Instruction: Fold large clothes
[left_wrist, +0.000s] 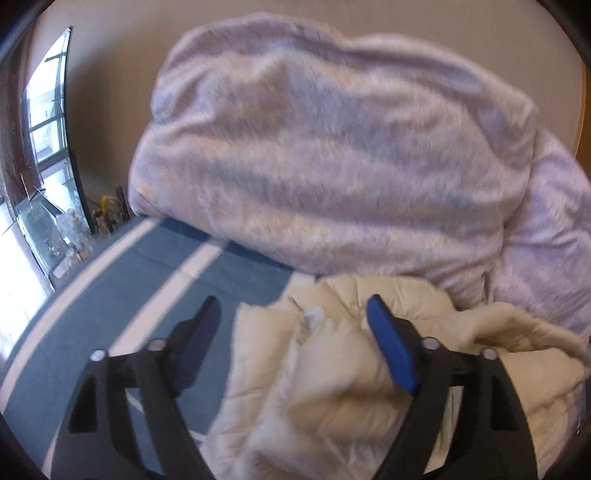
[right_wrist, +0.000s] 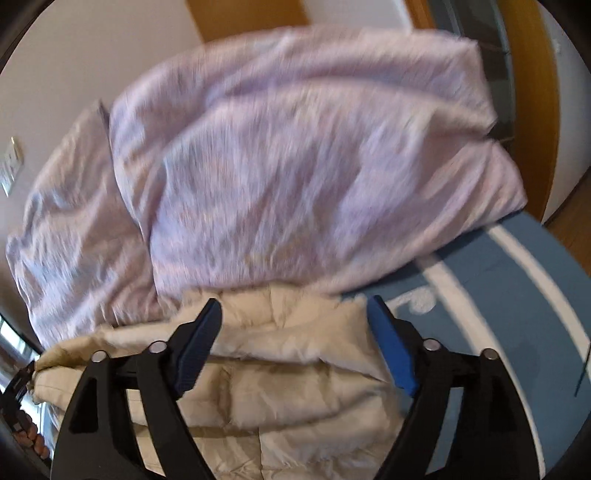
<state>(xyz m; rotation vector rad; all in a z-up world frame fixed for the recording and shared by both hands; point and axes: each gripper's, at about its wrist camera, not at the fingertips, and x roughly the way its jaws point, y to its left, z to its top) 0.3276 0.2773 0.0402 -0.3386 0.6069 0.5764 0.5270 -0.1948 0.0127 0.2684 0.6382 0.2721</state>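
Both the left gripper (left_wrist: 291, 314) and the right gripper (right_wrist: 293, 314) hover with fingers released, nothing between them. The cream jacket (right_wrist: 280, 369) lies bunched on the bed (right_wrist: 517, 295), at six o'clock from the lilac duvet (right_wrist: 295, 166). Best to spread it flat before folding. Its long axis is hard to judge; it seems to run nine to three.

— Any writing, labels or numbers to read here?
— None. Both views are blurred, and nothing on the bedding, the garment or the walls carries legible text.
— No brand marks either?
— None I can make out.
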